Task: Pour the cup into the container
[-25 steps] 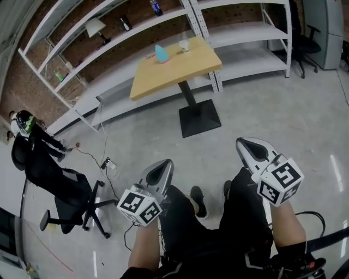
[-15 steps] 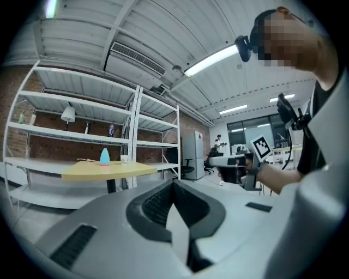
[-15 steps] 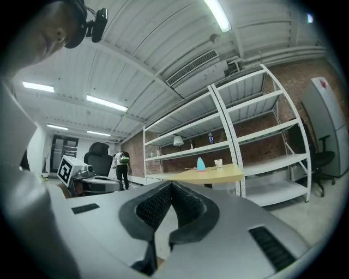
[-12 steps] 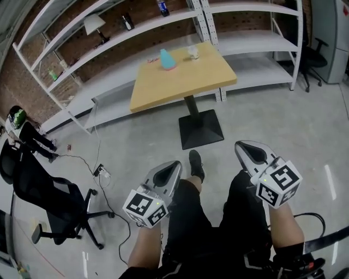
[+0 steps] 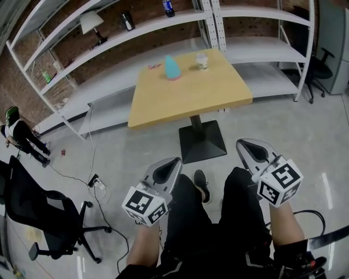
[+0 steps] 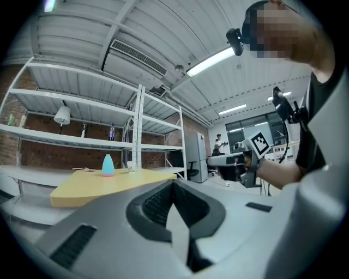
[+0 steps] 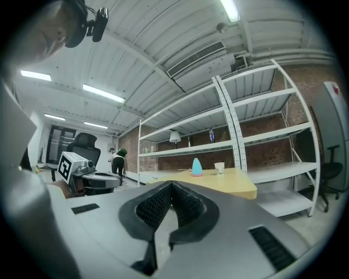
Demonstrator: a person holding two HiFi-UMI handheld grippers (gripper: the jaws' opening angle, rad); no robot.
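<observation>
Left gripper (image 5: 170, 166): fingers closed together, nothing held.
Right gripper (image 5: 248, 148): fingers closed together, nothing held.
Surface (image 5: 185, 101): yellow, seen well apart from both grippers.
Container (image 5: 172, 67): turquoise, stood near the surface's far edge; contents not discernible.
Cup (image 5: 202, 60): pale, upright, near the container but apart; contents not discernible.

Place: research lab or test workshop, industrial fit-out.
Floor: bare concrete floor (image 5: 297, 128), with a loose cable (image 5: 76, 166) trailing across it.
Walls: exposed brick wall (image 5: 147, 12) behind long white metal shelving (image 5: 256, 46); a desk lamp (image 5: 90, 23) and a bottle (image 5: 168, 6) stand on the shelves.
Ceiling: ribbed panels, strip light (image 6: 210, 59), air vent (image 6: 136, 54).
Furniture: one wooden table (image 5: 185, 103), black office chair (image 5: 43, 212).
Gear: hand-held left gripper (image 5: 174, 162) and right gripper (image 5: 241, 144), each bearing a square-marker cube.
People: a person (image 5: 16, 133) stands by the far wall.
</observation>
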